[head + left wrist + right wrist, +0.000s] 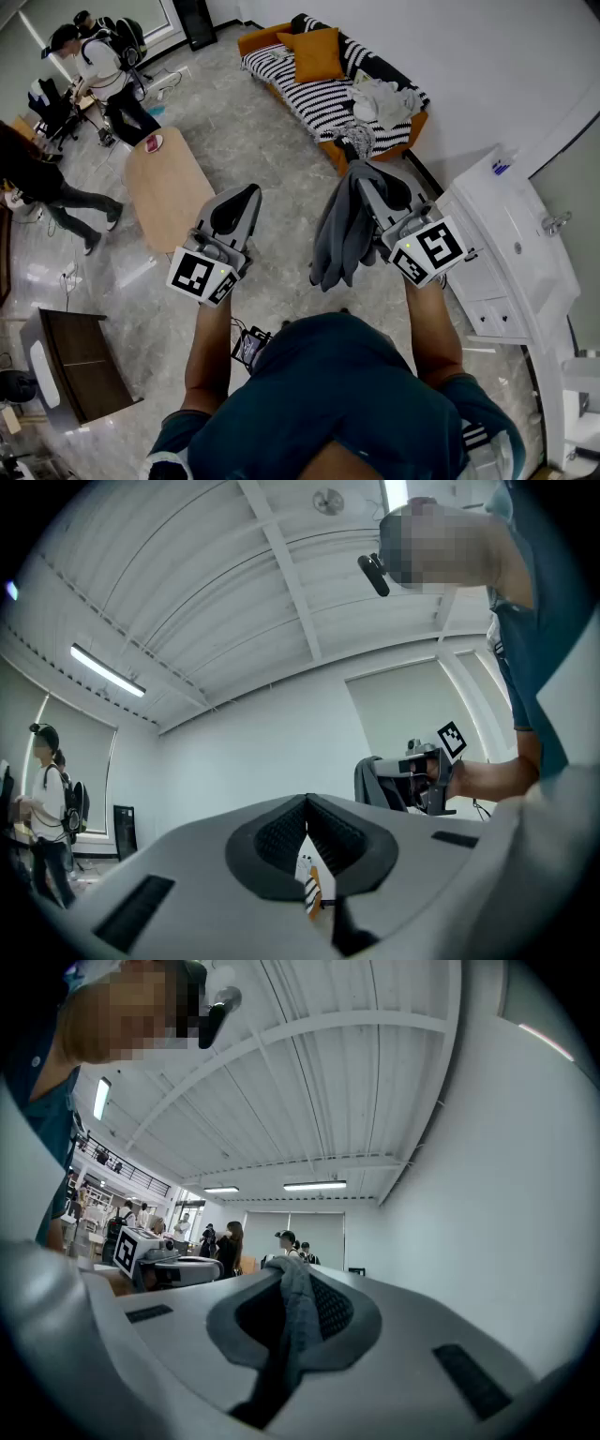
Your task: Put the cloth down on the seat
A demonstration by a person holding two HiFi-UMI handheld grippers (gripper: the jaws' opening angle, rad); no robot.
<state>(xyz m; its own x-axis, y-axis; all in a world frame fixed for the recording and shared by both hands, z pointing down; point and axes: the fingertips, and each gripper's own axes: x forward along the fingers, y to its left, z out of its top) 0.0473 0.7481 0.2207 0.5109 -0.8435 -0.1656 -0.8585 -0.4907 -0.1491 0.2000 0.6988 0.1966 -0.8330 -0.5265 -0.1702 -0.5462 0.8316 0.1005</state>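
The person stands on the tiled floor (244, 122) with both grippers raised in front. The right gripper (364, 178) has its fingers clamped on a grey cloth (339, 234), which is pinched between the tips and hangs in long folds down the gripper's left side, clear of the floor. The left gripper (249, 192) at 9 o'clock from it carries nothing, its fingers closed tip to tip. At 12 o'clock stands the sofa (309, 94) with a black-and-white striped seat, an orange cushion (317, 54) at its far end and a pile of pale clothes (382, 98) at its near end. A wooden counter (167, 183) lies at 10 o'clock, and a white cabinet (506, 234) stands at 3 o'clock.
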